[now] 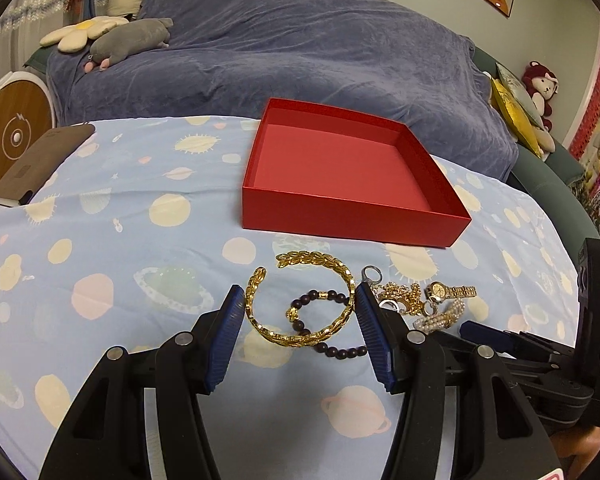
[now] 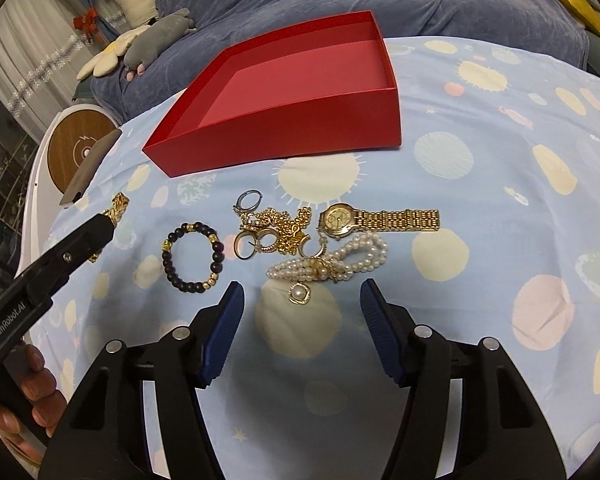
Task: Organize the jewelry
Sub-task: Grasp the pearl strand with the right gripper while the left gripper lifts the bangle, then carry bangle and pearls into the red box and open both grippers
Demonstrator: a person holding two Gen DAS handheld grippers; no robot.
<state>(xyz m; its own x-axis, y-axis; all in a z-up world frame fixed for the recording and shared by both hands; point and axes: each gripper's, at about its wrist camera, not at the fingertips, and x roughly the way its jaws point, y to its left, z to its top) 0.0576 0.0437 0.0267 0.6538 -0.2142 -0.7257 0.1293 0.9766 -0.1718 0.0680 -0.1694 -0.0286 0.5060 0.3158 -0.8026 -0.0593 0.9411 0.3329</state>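
Note:
My left gripper (image 1: 299, 293) is shut on a gold leaf bangle (image 1: 300, 338), its blue pads pressing the bangle's two sides. In the right wrist view the bangle (image 2: 119, 203) shows at the tip of the left gripper's finger (image 2: 100, 228). A dark bead bracelet (image 2: 219, 248) lies on the cloth under it. My right gripper (image 2: 301, 288) is open with nothing between its pads, just short of a pearl pendant (image 2: 300, 293) and a pearl bracelet (image 2: 360, 252). Beyond lie a gold watch (image 2: 338, 219) and a tangle of gold chains and rings (image 2: 278, 232). The red box (image 1: 352, 220) stands empty behind.
A blue cloth with a planet print (image 1: 120, 240) covers the table. A brown flat case (image 1: 40, 160) lies at its left edge, beside a round white and wood device (image 1: 8, 136). A sofa under a blue blanket (image 1: 300, 52) stands behind the table.

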